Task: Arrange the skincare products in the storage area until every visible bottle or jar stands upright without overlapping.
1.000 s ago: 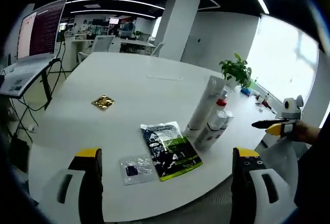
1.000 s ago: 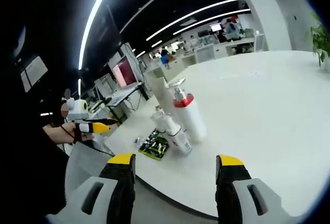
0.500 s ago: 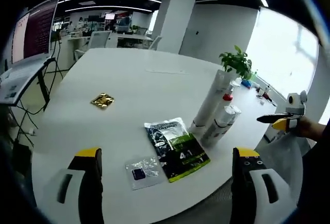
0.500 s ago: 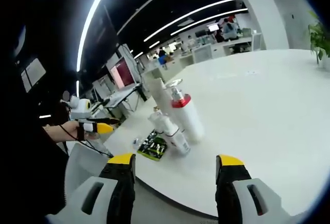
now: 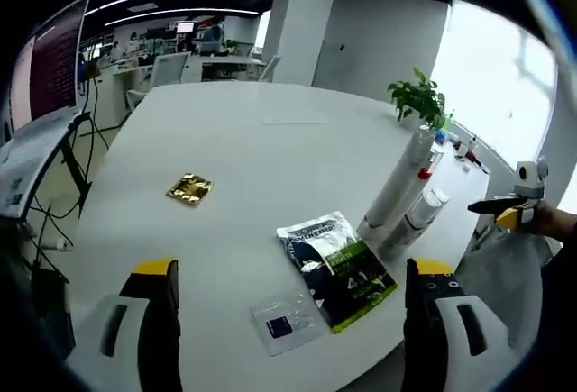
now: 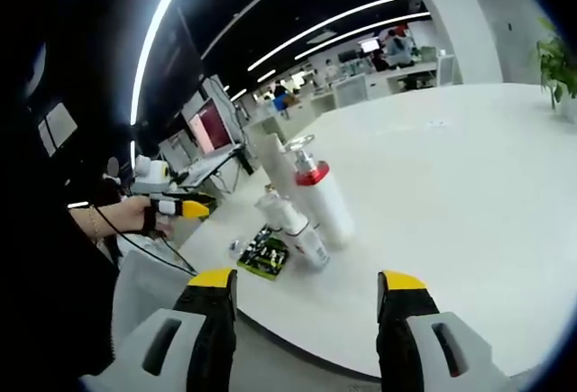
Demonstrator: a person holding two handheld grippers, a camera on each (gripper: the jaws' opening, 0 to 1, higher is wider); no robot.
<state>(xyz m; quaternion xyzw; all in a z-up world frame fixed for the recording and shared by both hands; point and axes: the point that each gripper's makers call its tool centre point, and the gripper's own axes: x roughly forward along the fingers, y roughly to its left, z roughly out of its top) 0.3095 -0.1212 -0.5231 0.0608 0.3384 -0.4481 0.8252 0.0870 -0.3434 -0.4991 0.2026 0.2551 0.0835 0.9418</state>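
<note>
On the white table (image 5: pixel 243 140) a tall white tube (image 5: pixel 397 185), a red-collared bottle (image 5: pixel 425 168) and a small white bottle (image 5: pixel 418 219) stand close together near the right edge. They look upright. The right gripper view has the same group: red-collared bottle (image 6: pixel 321 205), small bottle (image 6: pixel 294 230), tube (image 6: pixel 273 153). A dark green sachet (image 5: pixel 338 261) and a small clear sachet (image 5: pixel 287 320) lie flat beside them. My left gripper (image 5: pixel 290 270) is open above the near table edge, holding nothing. My right gripper (image 6: pixel 306 282) is open off the table edge, also holding nothing.
A gold packet (image 5: pixel 189 189) lies alone on the table's left part. A potted plant (image 5: pixel 416 102) and small items stand at the far right edge. A monitor on a stand (image 5: pixel 41 77) is left of the table. A hand holds the left gripper (image 6: pixel 176 207) beyond the sachet (image 6: pixel 264 257).
The left gripper view has swung so the bottles sit further right. In the right gripper view the hand with the left gripper has risen a little. Nothing on the table has moved.
</note>
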